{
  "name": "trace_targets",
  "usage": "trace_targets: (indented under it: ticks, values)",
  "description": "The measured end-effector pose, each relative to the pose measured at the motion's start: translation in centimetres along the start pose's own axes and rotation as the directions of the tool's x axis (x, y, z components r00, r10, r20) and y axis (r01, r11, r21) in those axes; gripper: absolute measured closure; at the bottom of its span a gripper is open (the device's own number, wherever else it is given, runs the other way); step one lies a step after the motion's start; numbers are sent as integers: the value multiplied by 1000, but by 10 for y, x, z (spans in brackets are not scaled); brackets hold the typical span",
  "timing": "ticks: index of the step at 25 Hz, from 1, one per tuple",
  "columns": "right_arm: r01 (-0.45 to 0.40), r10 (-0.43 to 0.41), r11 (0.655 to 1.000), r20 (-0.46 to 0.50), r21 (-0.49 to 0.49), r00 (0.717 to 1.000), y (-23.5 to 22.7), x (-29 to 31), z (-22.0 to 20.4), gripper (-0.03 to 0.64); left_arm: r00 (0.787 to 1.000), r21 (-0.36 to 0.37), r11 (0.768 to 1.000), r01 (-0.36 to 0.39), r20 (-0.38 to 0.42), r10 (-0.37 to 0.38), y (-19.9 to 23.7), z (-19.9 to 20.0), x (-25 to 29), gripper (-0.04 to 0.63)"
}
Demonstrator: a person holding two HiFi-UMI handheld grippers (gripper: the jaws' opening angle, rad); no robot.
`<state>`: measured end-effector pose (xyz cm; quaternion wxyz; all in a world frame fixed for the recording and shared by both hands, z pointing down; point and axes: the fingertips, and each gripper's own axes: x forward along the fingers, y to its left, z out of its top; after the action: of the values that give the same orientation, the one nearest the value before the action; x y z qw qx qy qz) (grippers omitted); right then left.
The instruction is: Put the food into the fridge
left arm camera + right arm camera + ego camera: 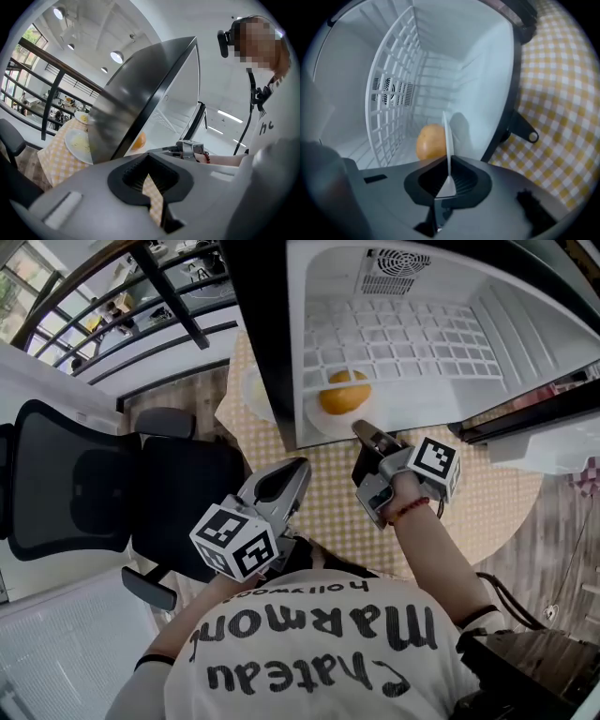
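A small white fridge (525, 343) stands open on the checked table. On its floor, under the wire shelf (403, 338), a round orange-yellow food (344, 393) sits on a white plate (323, 420). My right gripper (367, 435) is at the fridge mouth, shut on the plate's near rim. In the right gripper view the plate (448, 136) stands edge-on between the jaws (446, 185), with the food (431, 142) just behind. My left gripper (286, 479) hangs back left of the fridge over the table edge, jaws together and holding nothing (152, 187).
The fridge's dark side wall (136, 98) stands between the left gripper and the inside. Left of it, two plates (78, 145) with yellowish food lie on the checked cloth (450, 512). A black office chair (84, 484) stands at the left. The fridge door (548, 442) hangs open at the right.
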<state>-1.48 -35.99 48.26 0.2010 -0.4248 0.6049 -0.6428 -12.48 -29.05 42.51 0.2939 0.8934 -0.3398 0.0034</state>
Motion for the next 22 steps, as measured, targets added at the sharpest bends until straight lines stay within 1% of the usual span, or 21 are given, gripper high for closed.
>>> trace_targets:
  ticks: [5, 10, 14, 22]
  values:
    - [33, -33, 999, 4, -30, 999, 1, 8, 3, 589, 1000, -12, 1000, -6, 16, 7, 1, 1, -2, 591]
    - [61, -61, 997, 12, -41, 998, 0, 12, 4, 589, 999, -19, 1000, -19, 32, 19, 4, 4, -3, 591]
    - [56, -56, 998, 4, -40, 998, 0, 14, 3, 589, 999, -24, 999, -35, 39, 36, 7, 3, -5, 591]
    - [64, -66, 996, -17, -68, 998, -1, 17, 0, 589, 998, -23, 998, -57, 34, 58, 10, 2, -9, 591]
